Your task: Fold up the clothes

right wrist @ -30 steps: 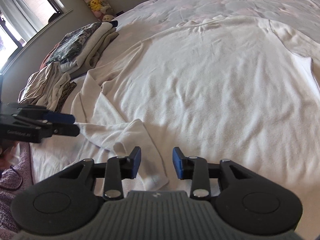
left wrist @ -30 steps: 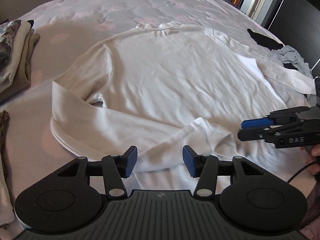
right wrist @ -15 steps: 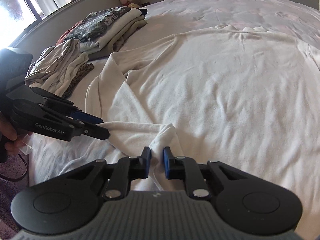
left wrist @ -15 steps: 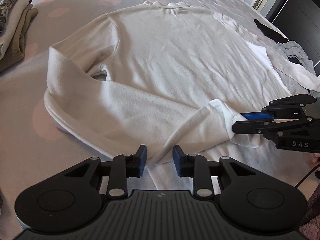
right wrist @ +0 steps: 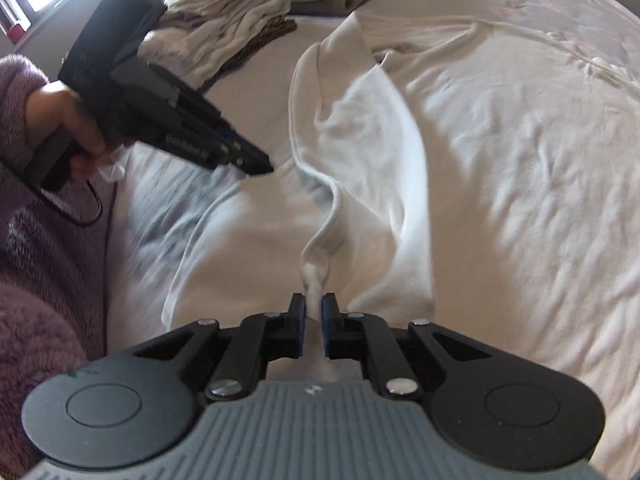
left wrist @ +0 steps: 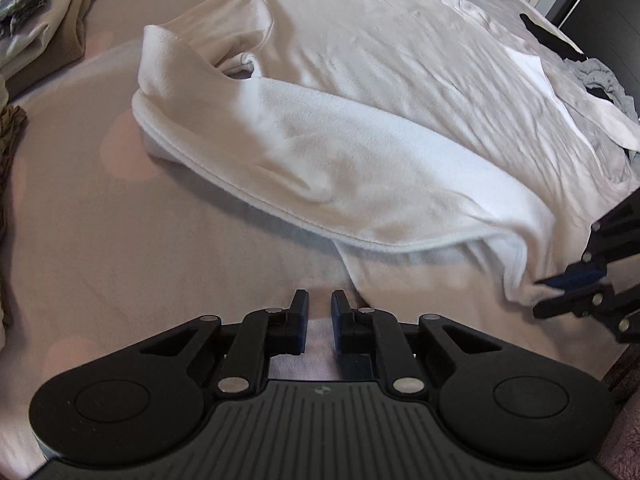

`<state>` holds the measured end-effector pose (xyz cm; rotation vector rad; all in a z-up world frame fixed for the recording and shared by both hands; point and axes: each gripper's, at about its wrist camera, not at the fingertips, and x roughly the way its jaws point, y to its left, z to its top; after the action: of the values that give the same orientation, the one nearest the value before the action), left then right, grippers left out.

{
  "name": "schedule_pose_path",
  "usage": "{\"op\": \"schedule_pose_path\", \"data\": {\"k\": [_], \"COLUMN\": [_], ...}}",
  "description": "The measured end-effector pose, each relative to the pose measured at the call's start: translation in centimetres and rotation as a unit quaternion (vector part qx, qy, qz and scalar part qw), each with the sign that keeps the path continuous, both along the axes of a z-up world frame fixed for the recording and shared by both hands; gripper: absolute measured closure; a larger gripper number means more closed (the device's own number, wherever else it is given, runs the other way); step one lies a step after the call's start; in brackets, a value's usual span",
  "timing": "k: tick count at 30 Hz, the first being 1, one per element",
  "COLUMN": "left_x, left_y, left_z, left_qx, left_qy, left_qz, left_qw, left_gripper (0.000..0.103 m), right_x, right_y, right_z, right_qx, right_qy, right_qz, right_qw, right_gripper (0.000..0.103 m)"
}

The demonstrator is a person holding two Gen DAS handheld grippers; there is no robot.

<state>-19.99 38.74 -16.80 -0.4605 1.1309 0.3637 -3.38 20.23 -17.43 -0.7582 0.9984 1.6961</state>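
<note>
Bedroom — bed (left wrist: 100, 240), folded clothes (right wrist: 240, 24)

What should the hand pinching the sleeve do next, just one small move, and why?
Probably carry the sleeve cuff inward over the sweater body. The right gripper, whose jaws have just been closing, pinches the cuff, and the sleeve hangs bunched near the sweater's edge, not laid flat.

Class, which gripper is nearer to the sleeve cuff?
Right. The right gripper is clamped on the cuff; the left gripper sits apart, over the bedsheet.
</note>
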Motion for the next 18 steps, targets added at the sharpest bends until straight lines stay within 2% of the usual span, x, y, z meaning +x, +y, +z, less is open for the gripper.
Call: {"op": "schedule_pose_path", "data": {"k": [2, 7, 11, 14, 18], "left_x": [-0.5, -1.7, -3.0, -3.9, -4.9], "left_y": [-0.1, -0.4, -0.3, -0.1, -0.1], "left_z": [0.1, 0.3, 0.3, 0.2, 0.0], "left_qx": [0.003, 0.009, 0.004, -0.002, -0.01], "left_qy": [-0.001, -0.003, -0.014, -0.023, -0.031], "left_qz": [0.006, 0.02, 0.049, 0.072, 0.09], "left_qw": [1.0, 0.9997, 0.9987, 0.9971, 0.9955], "left_gripper": [0.092, 0.092, 0.092, 0.092, 0.092], "right_x": [-0.1, 1.6, 4.2, 6.4, 7.4], "right_y": [-0.5, -2.1, -2.4, -1.4, 0.0], "right_z": [-0.2, 1.7, 3.0, 2.3, 0.7], "right_qx": [-0.008, 0.016, 0.043, 0.045, 0.041], "right_qy": [-0.002, 0.013, 0.02, 0.033, 0.073], "right_qz": [-0.002, -0.043, -0.118, -0.176, -0.187], "right_qw": [1.0, 0.999, 0.992, 0.983, 0.979], "right_gripper": [0.079, 0.071, 0.068, 0.067, 0.064]}}
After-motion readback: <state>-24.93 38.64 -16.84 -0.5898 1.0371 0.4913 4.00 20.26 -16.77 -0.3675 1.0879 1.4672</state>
